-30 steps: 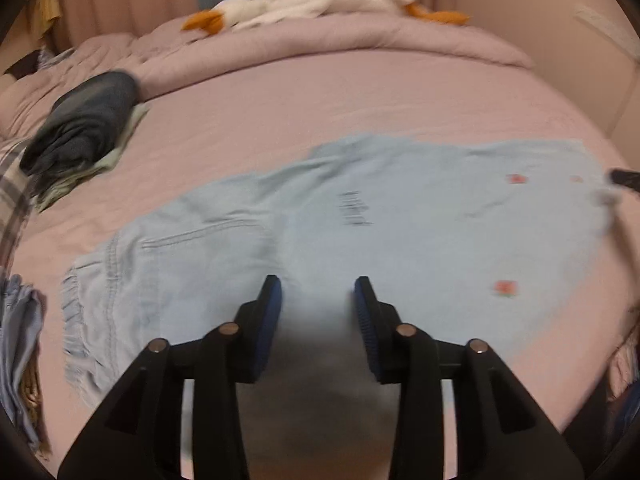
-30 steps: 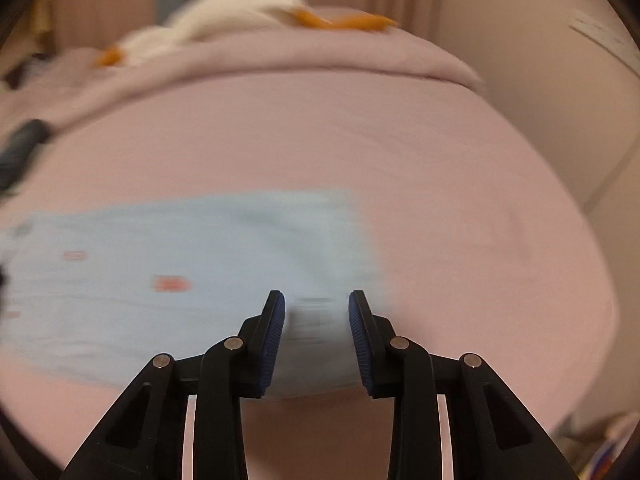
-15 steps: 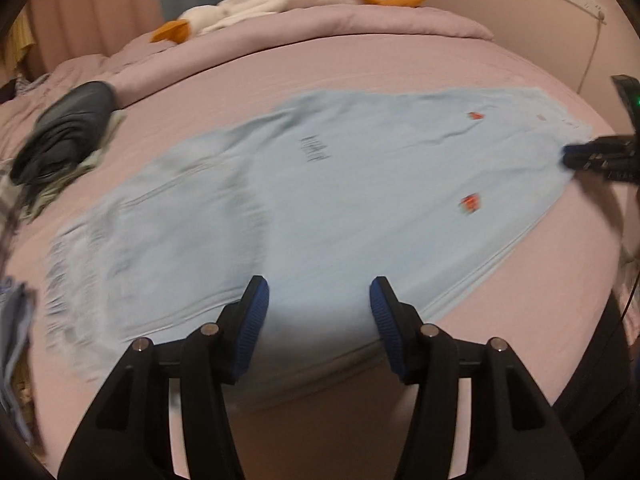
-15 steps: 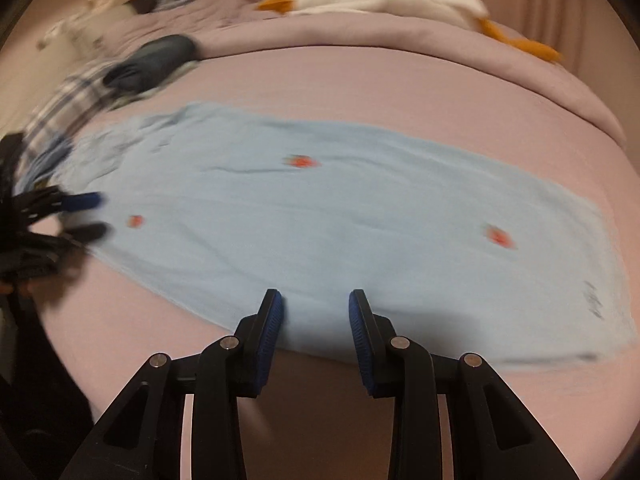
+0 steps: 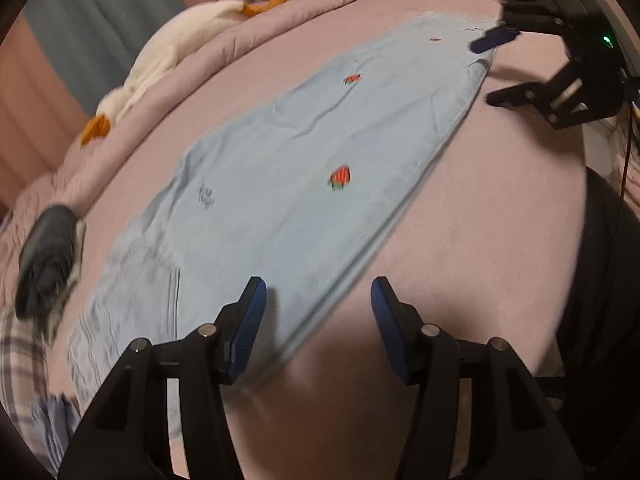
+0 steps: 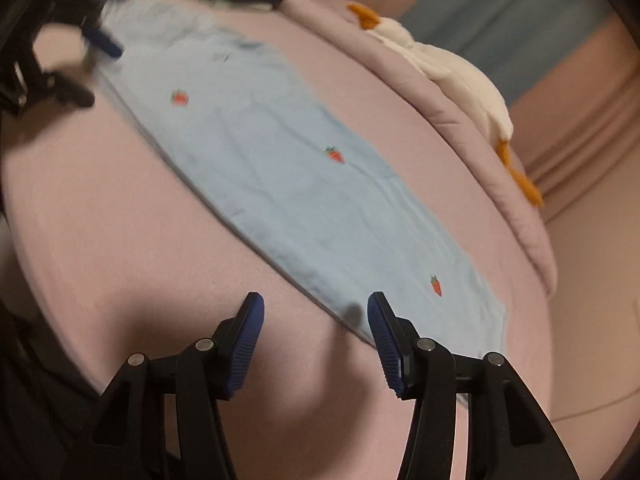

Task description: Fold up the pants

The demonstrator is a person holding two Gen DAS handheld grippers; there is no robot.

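Light blue pants [image 5: 280, 184] with small red strawberry patches lie flat, legs stacked, on the pink bed; they also show in the right wrist view [image 6: 288, 184]. My left gripper [image 5: 318, 316] is open and empty, above the near long edge at the frayed-hem end. My right gripper [image 6: 316, 320] is open and empty, above the near edge by the other end. Each gripper shows in the other's view: the right gripper [image 5: 520, 60] at the top right, the left gripper [image 6: 72, 64] at the top left.
A white plush goose [image 5: 168, 60] lies on the rolled pink duvet [image 6: 460, 128] at the far side. A dark folded garment [image 5: 48, 256] sits on other clothes past the pants' hem end. A plaid cloth [image 5: 20, 360] lies at the left edge.
Both grippers have drawn back from the pants and swung outward to opposite ends. Their jaws have opened wider. The pants lie still.
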